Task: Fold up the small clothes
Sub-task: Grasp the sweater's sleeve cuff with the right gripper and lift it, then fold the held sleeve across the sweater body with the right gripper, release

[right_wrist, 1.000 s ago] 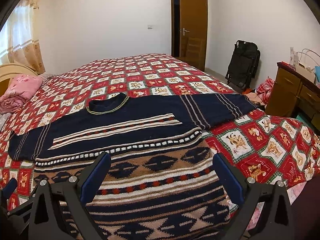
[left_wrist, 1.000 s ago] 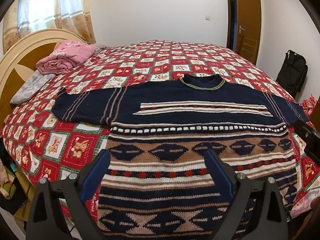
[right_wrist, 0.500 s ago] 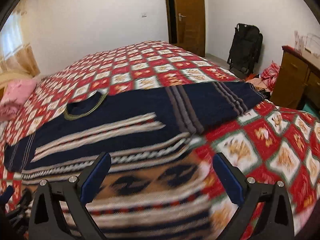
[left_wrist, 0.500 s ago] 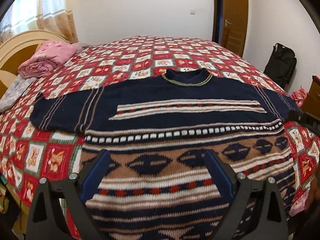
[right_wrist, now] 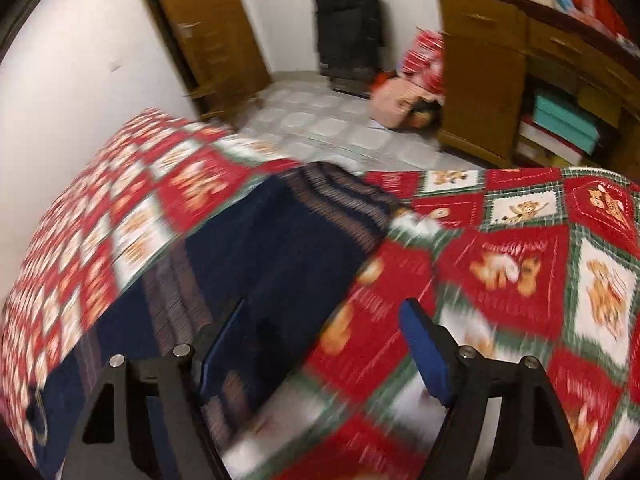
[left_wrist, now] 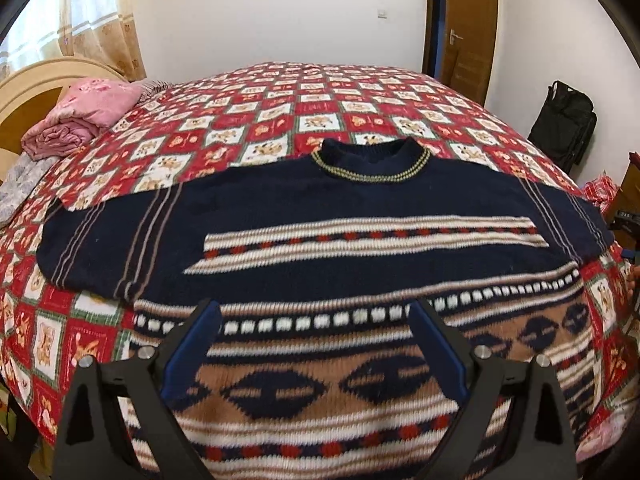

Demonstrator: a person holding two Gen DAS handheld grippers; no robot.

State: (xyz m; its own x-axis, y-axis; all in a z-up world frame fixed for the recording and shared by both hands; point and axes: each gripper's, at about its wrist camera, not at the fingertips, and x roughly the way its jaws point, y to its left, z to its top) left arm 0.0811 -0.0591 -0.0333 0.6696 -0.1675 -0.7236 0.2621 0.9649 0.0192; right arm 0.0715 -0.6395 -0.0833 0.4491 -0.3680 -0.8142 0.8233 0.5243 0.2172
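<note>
A navy knitted sweater [left_wrist: 360, 216] with brown, white and red patterned bands lies flat and spread out on the bed, collar at the far side, sleeves out to both sides. My left gripper [left_wrist: 314, 320] is open and empty, hovering over the sweater's patterned lower body. My right gripper [right_wrist: 324, 316] is open and empty, above the sweater's right sleeve [right_wrist: 280, 256], near the sleeve's striped cuff [right_wrist: 344, 196]. The right wrist view is blurred by motion.
The bed has a red patchwork quilt [left_wrist: 280, 120]. Folded pink bedding [left_wrist: 84, 116] lies by the headboard at the left. A black bag [right_wrist: 348, 28], a wooden desk [right_wrist: 500, 80], a door [right_wrist: 208, 32] and floor clutter stand beyond the bed's right edge.
My left gripper has moved forward over the sweater toward the collar. My right gripper has swung right and down toward the right sleeve. Both stay open.
</note>
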